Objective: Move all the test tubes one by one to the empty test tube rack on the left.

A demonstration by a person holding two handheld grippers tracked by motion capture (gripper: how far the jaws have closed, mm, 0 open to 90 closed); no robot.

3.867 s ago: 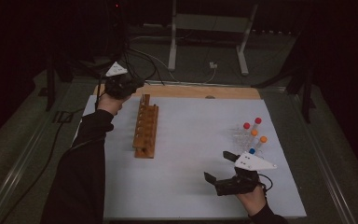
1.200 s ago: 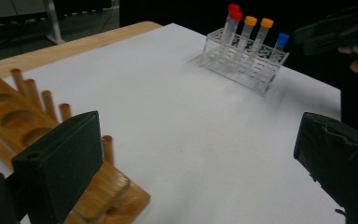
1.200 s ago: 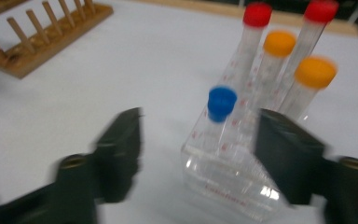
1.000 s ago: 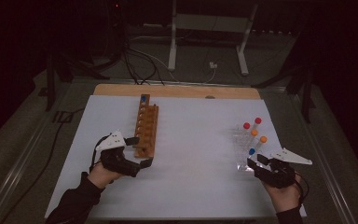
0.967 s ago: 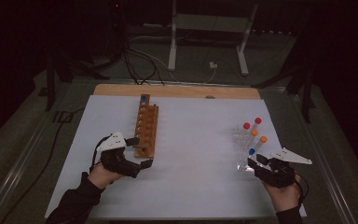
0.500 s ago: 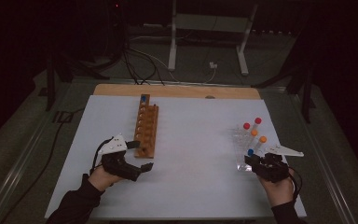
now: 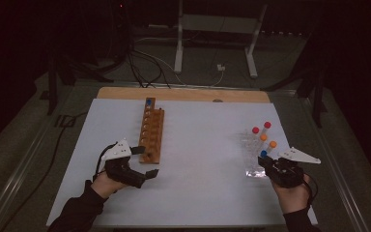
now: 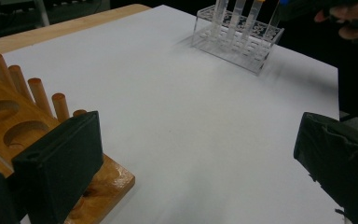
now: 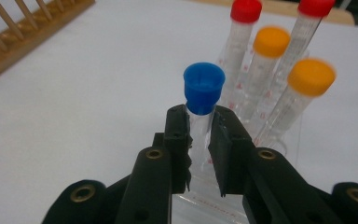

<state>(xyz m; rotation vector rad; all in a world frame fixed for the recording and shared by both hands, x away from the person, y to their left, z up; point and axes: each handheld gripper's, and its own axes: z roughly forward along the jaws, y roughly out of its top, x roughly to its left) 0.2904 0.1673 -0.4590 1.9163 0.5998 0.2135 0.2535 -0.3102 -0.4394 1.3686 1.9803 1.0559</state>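
Note:
A clear tube rack (image 7: pixel 253 155) at the right holds red-, orange- and blue-capped tubes. My right gripper (image 7: pixel 263 163) is shut on the blue-capped tube (image 9: pixel 203 88) just under its cap. The jaws have just been closing with this tube between them, and it stands upright in the rack (image 9: pixel 205 200). A wooden peg rack (image 7: pixel 152 130) lies left of centre, with one blue-capped tube (image 7: pixel 149 102) at its far end. My left gripper (image 7: pixel 146 162) is open at that rack's near end. One jaw rests beside the wooden rack (image 8: pixel 23 130), with nothing between the jaws.
A white sheet (image 7: pixel 198 145) covers the table, with a wooden strip (image 7: pixel 183 94) along its far edge. Cables and a metal stand's legs (image 7: pixel 212 43) lie on the dark floor behind. The clear rack (image 8: pixel 235 39) sits near the sheet's right edge.
My left hand came from the wooden rack's far end to its near end. In the last second my right gripper edged up to the clear rack and closed on the blue-capped tube.

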